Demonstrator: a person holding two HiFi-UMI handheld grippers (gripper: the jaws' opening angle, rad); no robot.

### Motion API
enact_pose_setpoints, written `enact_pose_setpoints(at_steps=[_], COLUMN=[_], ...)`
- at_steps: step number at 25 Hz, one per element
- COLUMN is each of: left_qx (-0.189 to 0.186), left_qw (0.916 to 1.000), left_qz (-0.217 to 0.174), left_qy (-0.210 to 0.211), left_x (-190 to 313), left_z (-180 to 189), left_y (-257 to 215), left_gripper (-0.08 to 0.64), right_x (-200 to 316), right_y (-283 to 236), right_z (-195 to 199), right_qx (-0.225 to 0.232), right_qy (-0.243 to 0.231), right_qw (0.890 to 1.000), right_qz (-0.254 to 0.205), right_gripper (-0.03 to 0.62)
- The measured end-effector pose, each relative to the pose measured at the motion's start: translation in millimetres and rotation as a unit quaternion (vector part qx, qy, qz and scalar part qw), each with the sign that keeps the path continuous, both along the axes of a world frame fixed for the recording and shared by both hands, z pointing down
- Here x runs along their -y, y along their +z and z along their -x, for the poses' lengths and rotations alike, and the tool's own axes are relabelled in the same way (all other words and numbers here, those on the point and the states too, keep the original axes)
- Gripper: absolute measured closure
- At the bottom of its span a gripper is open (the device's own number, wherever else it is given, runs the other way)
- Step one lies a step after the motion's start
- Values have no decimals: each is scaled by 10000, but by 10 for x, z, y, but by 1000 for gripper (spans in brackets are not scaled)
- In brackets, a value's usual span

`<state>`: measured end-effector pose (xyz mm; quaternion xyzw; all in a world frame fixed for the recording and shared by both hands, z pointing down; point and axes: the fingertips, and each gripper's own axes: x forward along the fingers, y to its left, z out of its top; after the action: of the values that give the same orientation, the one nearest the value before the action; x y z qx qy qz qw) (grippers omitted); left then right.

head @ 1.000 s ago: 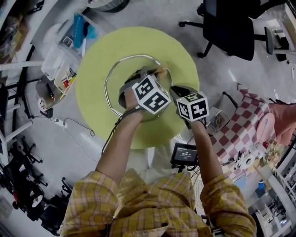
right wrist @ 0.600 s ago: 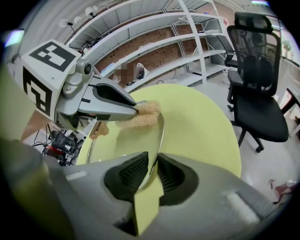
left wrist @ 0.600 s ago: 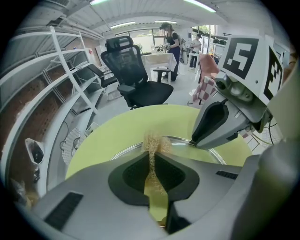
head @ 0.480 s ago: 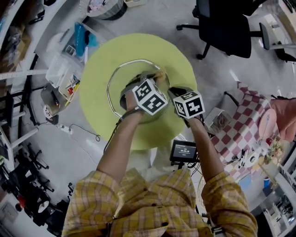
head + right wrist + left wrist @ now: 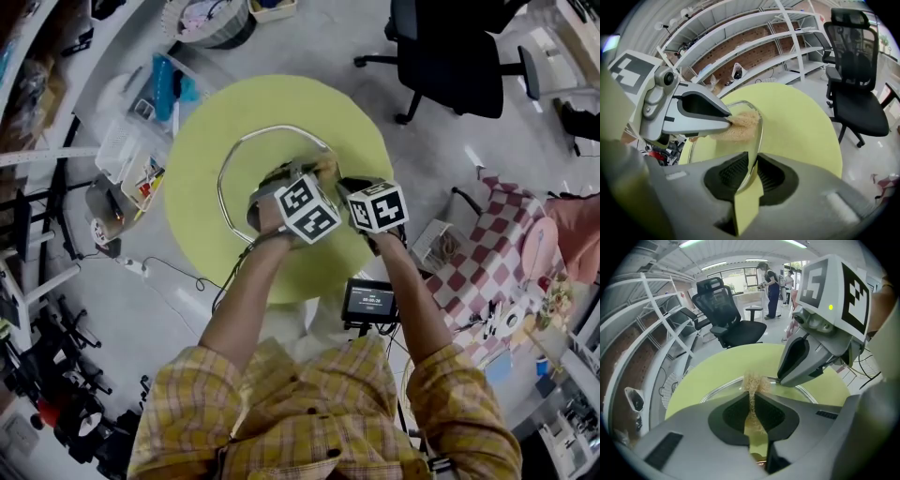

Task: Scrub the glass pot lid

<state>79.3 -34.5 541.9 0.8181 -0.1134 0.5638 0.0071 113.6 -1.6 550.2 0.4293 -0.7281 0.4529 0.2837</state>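
The right gripper (image 5: 752,171) is clamped narrow on the rim of the glass pot lid (image 5: 758,136), which sits mid-table on the round green table (image 5: 797,122), pinched at about its 4 o'clock edge. The left gripper (image 5: 752,401) is closed tight on a tan scrubber (image 5: 753,383) pressed to the glass. Best to scrub in short strokes towards 10 o'clock, holding the rim firmly so the lid cannot slip. The tongs crowd each other. An office chair (image 5: 459,56) stands at 1 o'clock and plastic crates (image 5: 122,150) at 9, both clear.
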Motion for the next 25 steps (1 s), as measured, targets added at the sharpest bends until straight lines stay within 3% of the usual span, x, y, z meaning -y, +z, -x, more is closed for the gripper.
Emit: enact_pose_setpoints(at_steps=[25], left_qx=[329], left_qw=[9983], left_qz=[-451], left_qy=[153], left_x=[-277], left_z=[122], left_y=[4], left_gripper=[522], right_x=[-20], right_y=[5], right_z=[9], right_qx=[-137], right_qy=[37], right_qw=[9996], right_qz=[230], right_gripper=[534])
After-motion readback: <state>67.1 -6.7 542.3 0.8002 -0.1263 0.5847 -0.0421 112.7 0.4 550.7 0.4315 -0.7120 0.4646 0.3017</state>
